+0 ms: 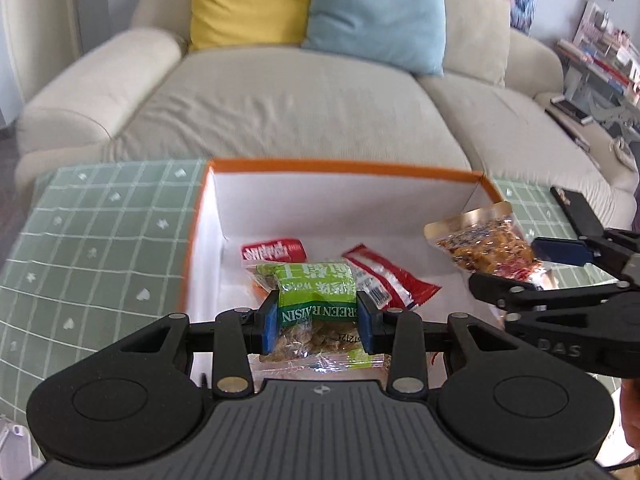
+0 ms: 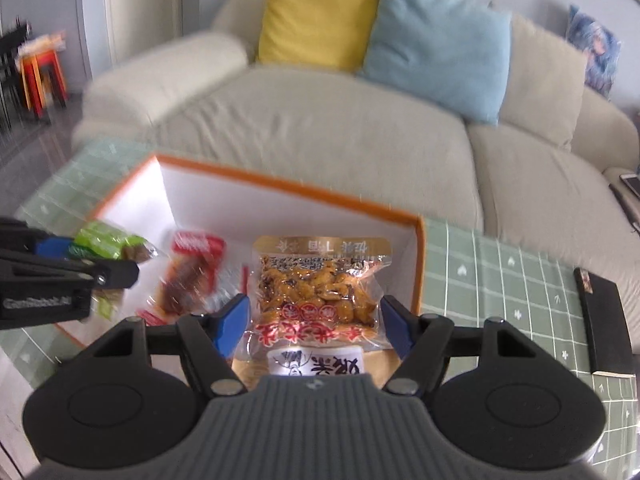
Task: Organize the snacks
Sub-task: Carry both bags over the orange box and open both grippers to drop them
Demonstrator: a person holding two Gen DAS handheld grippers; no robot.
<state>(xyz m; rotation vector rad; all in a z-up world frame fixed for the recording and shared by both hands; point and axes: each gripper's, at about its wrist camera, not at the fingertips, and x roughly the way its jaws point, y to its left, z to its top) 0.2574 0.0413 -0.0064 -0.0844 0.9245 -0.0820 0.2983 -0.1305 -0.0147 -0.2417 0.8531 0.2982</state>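
One green packet (image 1: pixel 316 300) reads "GREEN RAISIN".

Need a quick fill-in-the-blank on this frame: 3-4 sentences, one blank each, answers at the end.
1. The left gripper is shut on a green packet labelled GREEN ____.
2. The box on the table has a rim coloured ____.
3. The right gripper holds a clear pouch over the ____.
4. On the sofa, the yellow cushion stands beside a ____ one.

Answers: RAISIN; orange; box; blue
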